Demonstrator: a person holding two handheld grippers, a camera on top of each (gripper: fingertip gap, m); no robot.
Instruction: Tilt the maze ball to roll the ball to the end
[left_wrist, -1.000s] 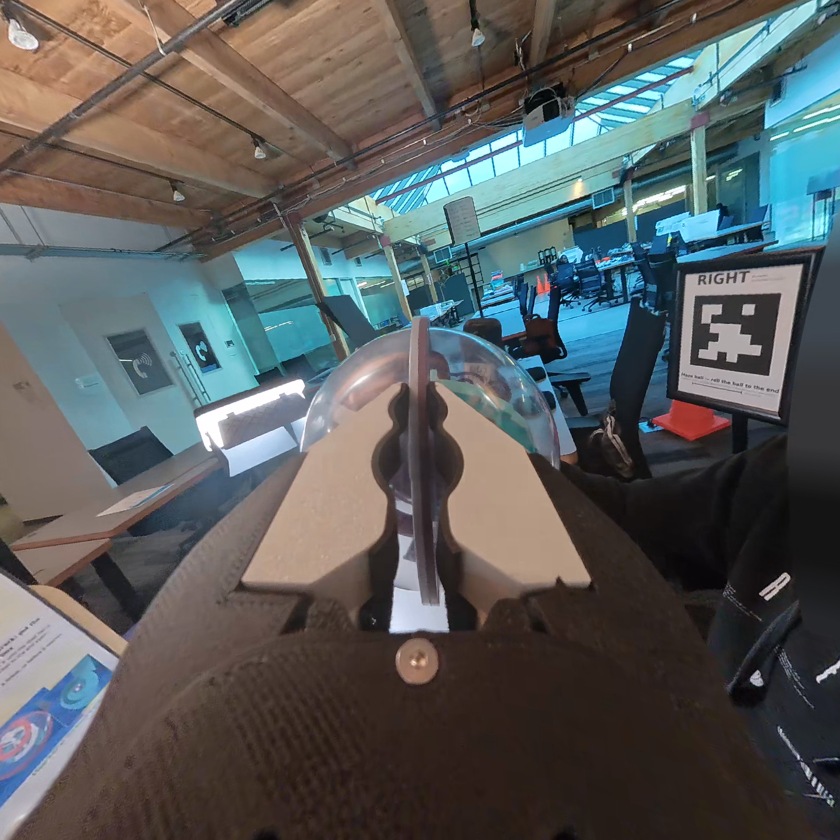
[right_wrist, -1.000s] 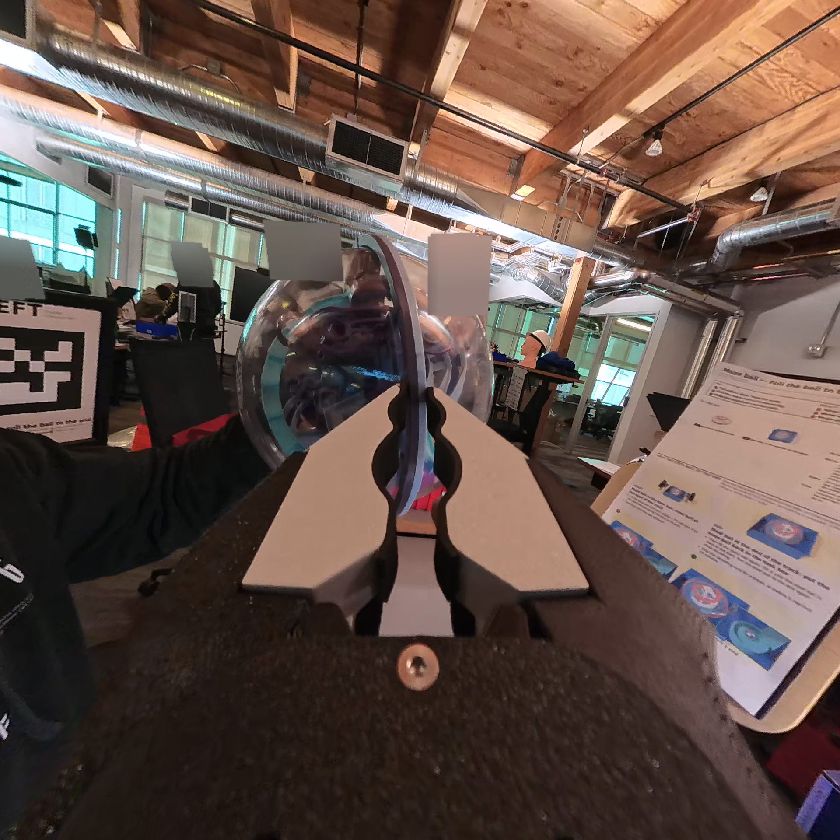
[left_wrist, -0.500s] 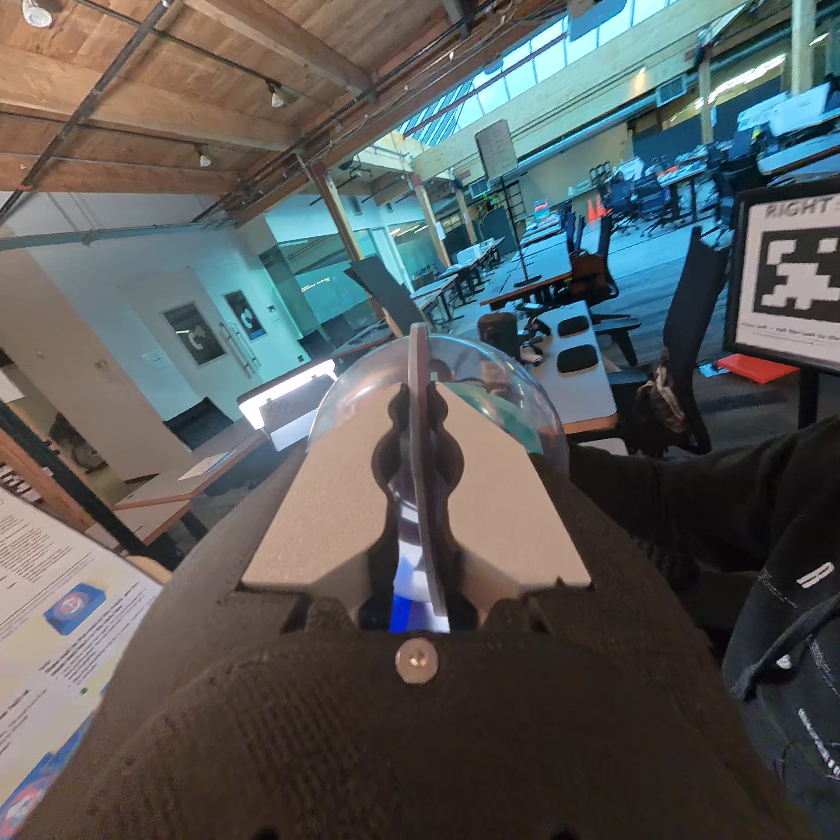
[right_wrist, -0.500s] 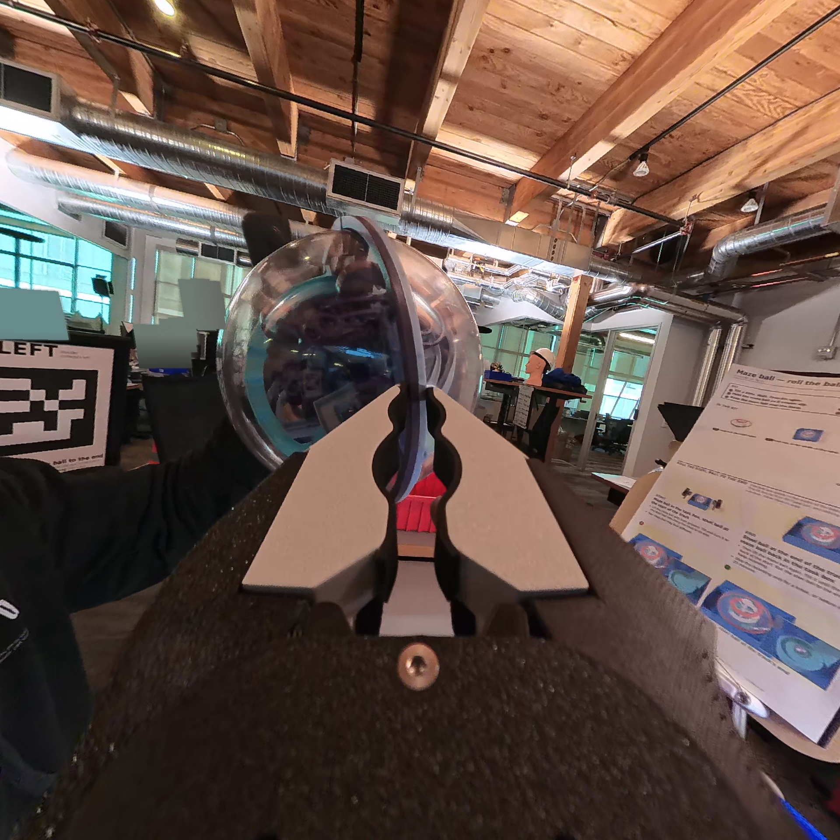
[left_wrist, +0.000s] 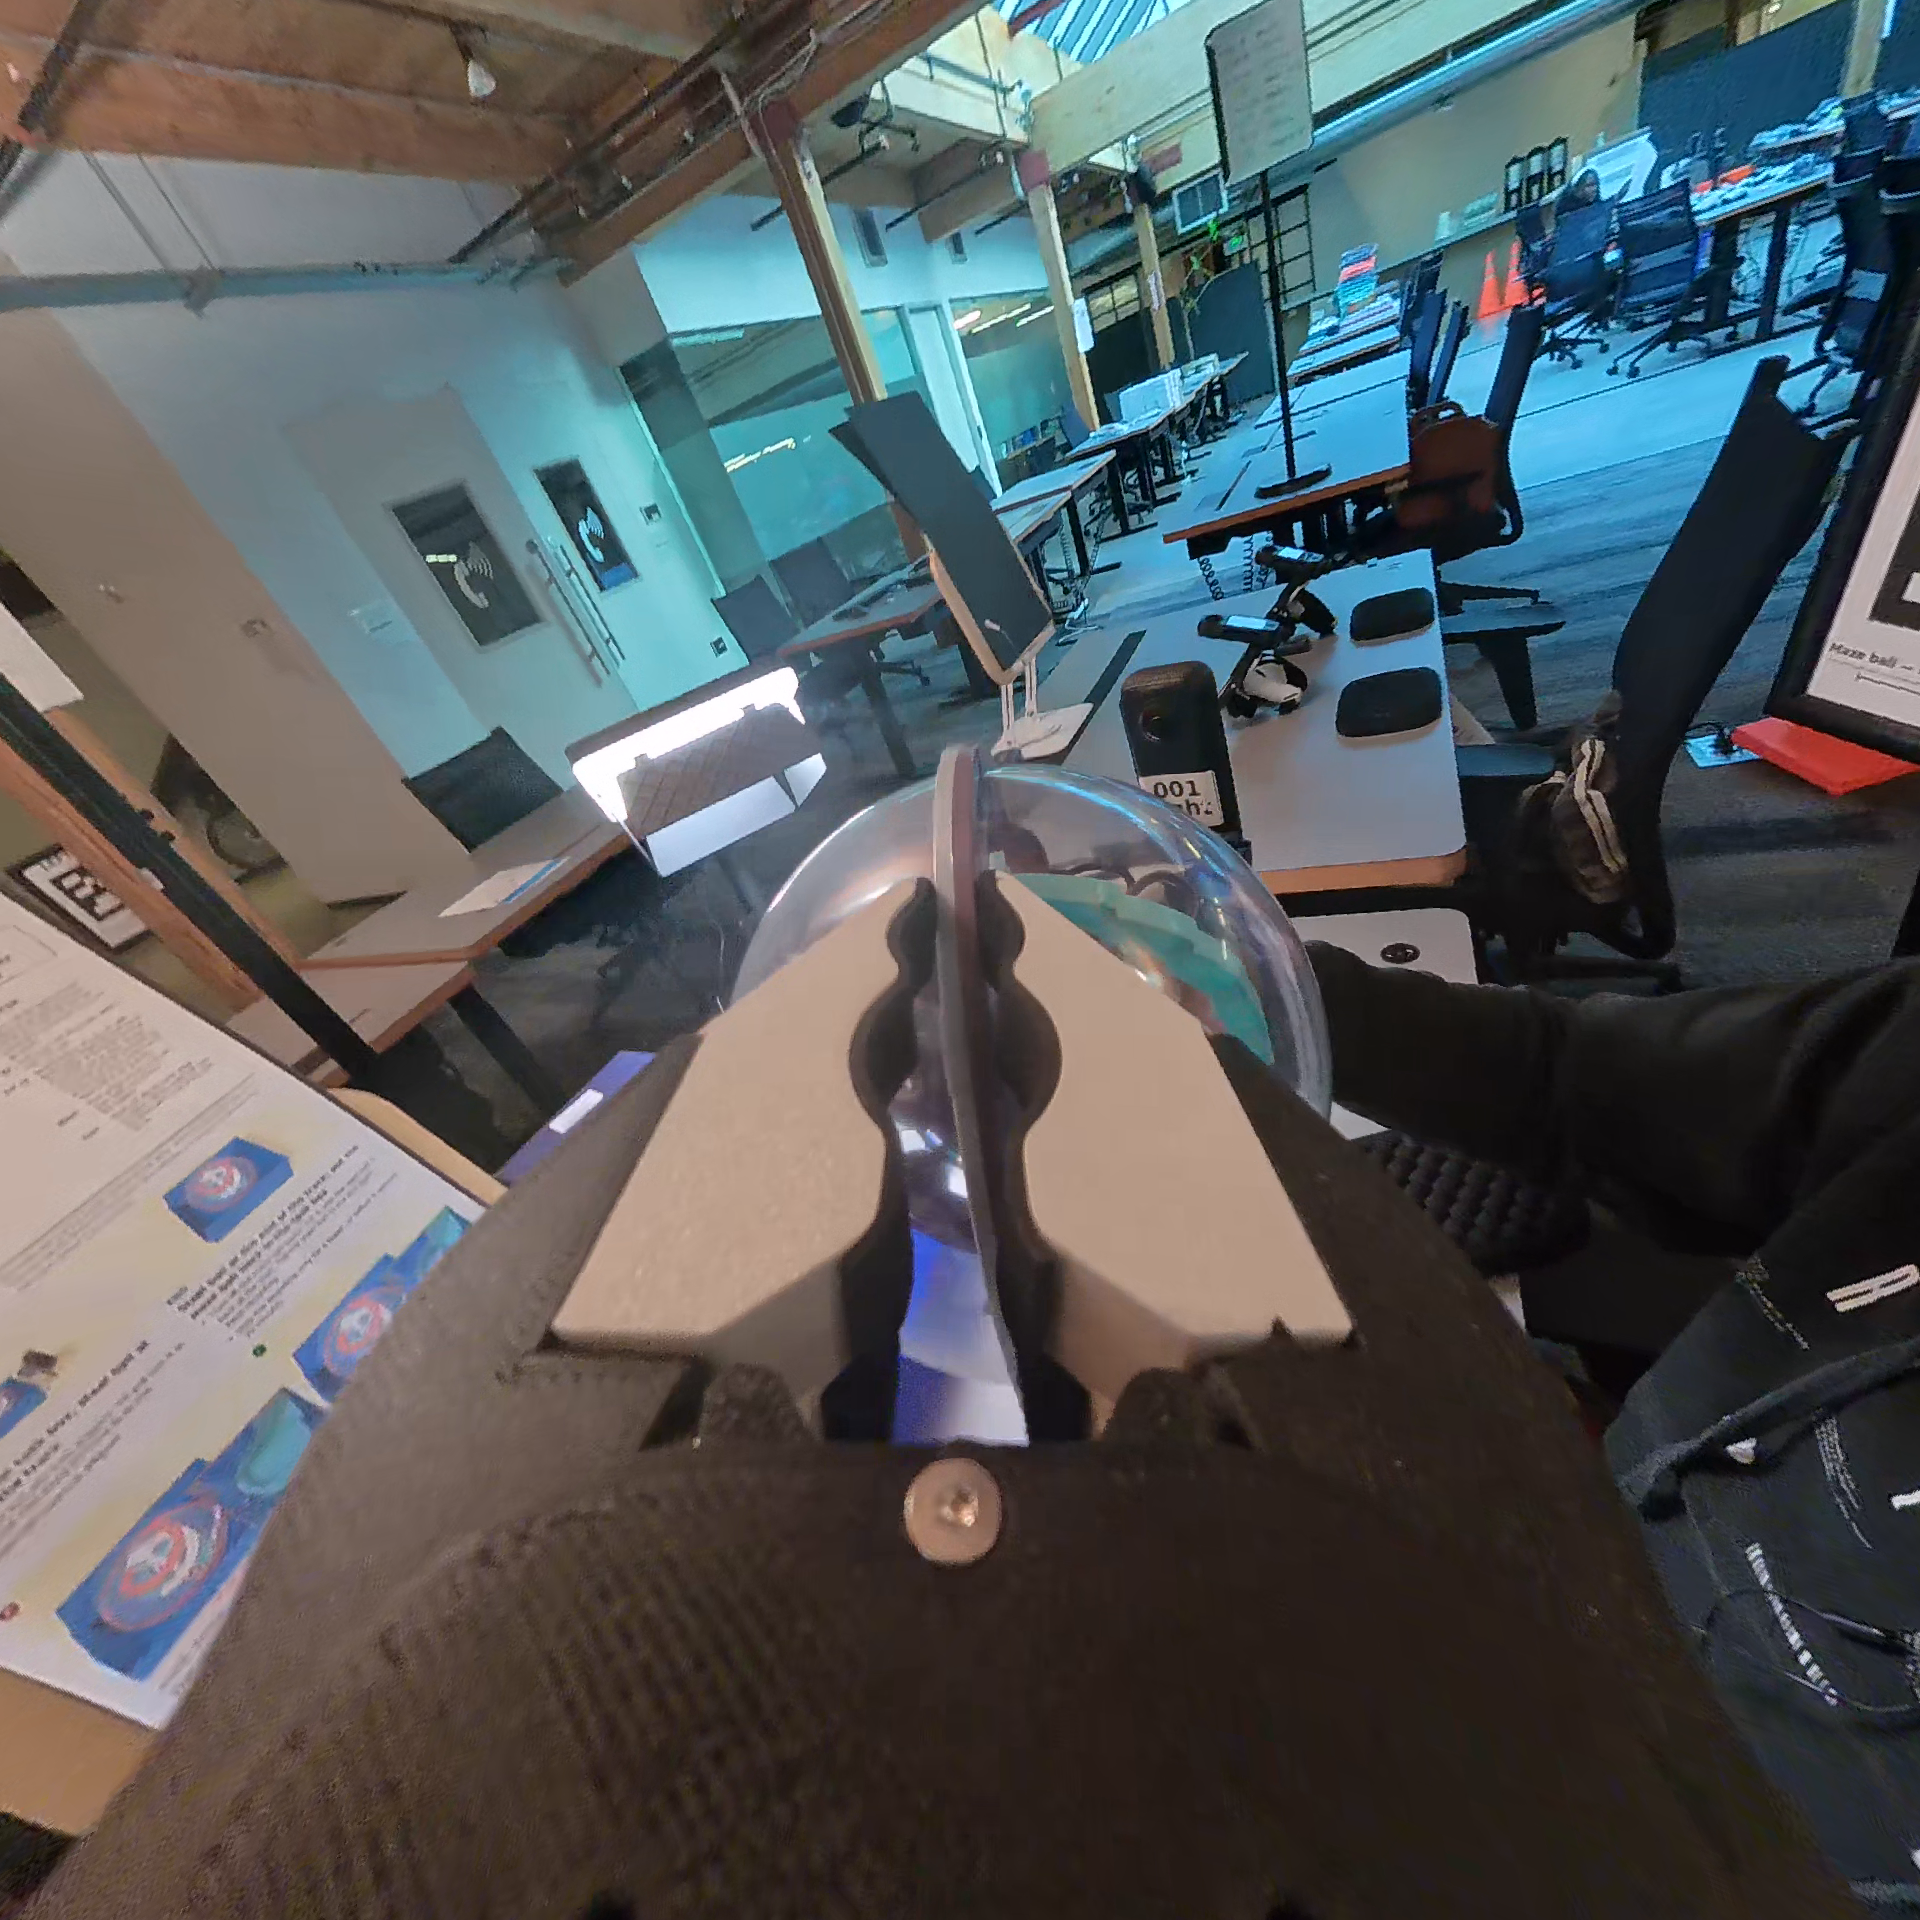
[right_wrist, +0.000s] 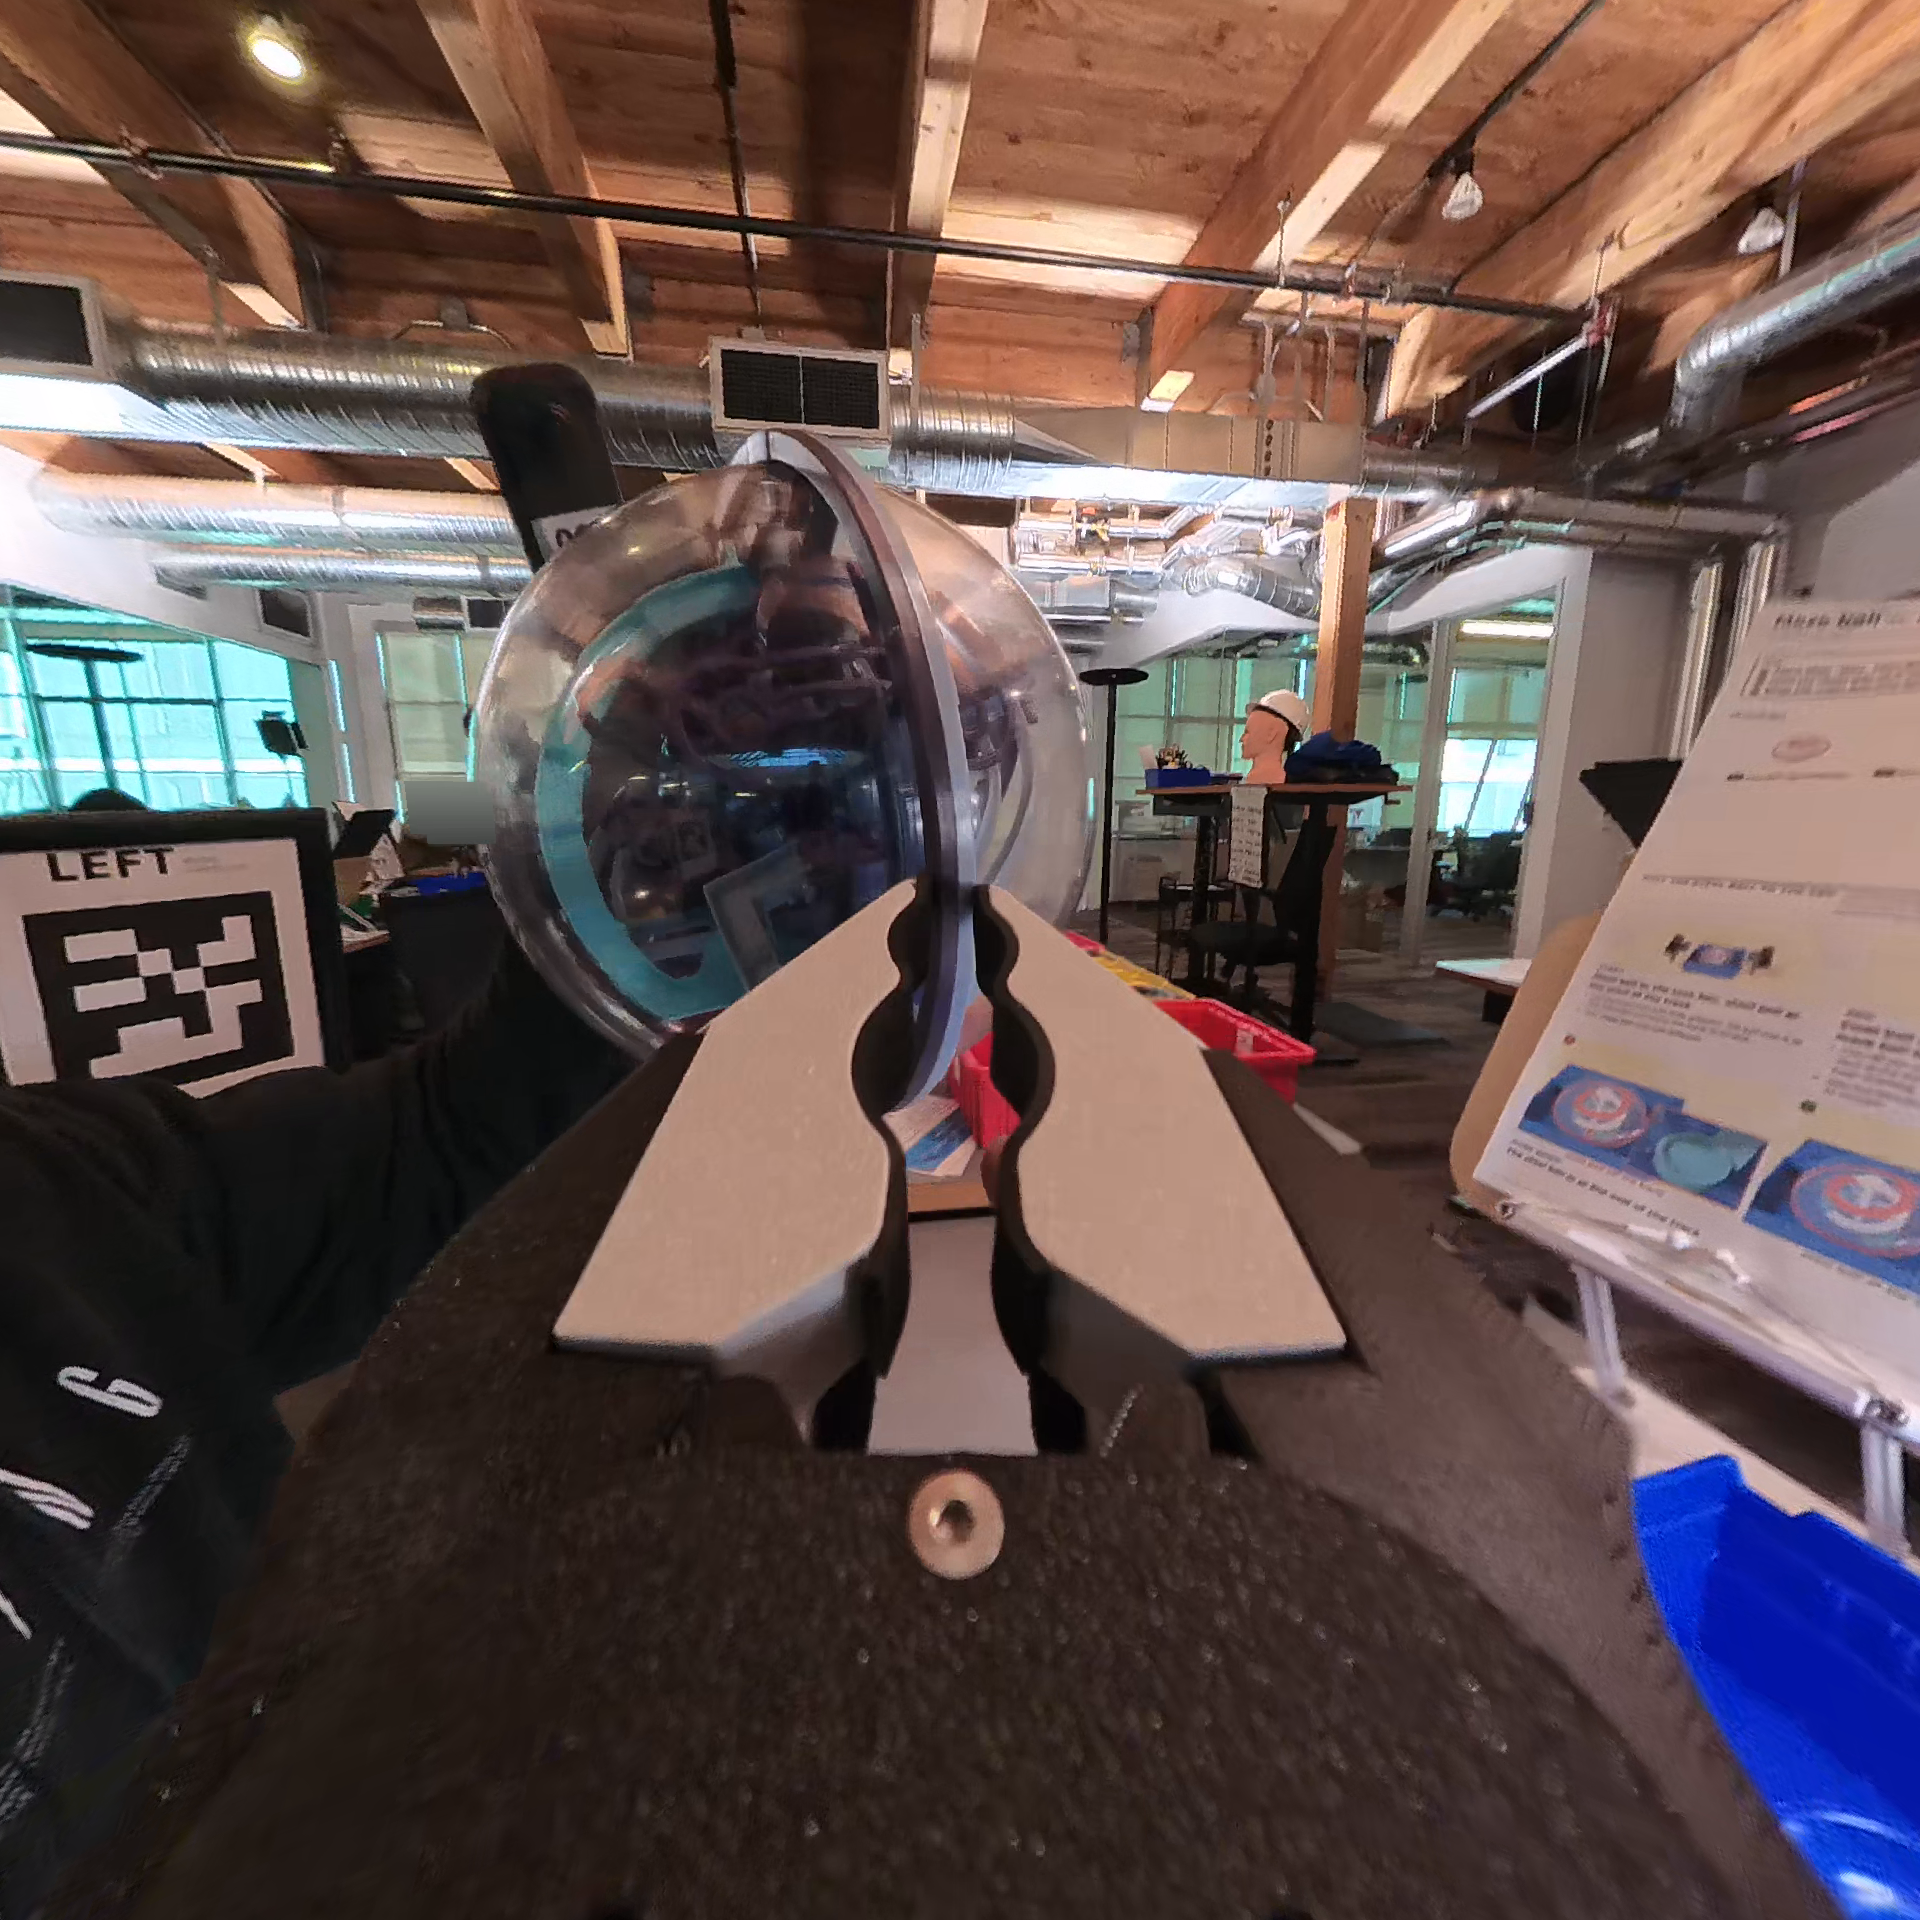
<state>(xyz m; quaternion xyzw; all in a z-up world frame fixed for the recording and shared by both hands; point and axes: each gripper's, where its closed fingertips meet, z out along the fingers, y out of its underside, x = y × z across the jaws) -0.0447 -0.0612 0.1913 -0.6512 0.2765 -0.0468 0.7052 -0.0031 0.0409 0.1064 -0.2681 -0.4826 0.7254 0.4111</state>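
Open office under a timber-beam ceiling (right_wrist: 1039, 208) with silver ducts (right_wrist: 312, 364). Grey desks (left_wrist: 1351, 769), black chairs (left_wrist: 1704, 582), teal-lit walls (left_wrist: 343, 436), windows (right_wrist: 156, 717), grey floor (left_wrist: 1662, 405).

open-plan office: desk rows (left_wrist: 1340, 727), swivel chairs (left_wrist: 1704, 644), exposed ducts (right_wrist: 312, 364).

Marker sign (right_wrist: 166, 966): black heading and caption on a white framed board.
Instruction sheet (right_wrist: 1745, 935): blurred printed lines beside pictures.
Sticker (left_wrist: 1177, 798): digits, on black camera (left_wrist: 1169, 717).

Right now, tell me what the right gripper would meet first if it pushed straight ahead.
The right gripper is already shut on the maze ball's rim, so it would press into the clear sphere at once; nothing else lies between.
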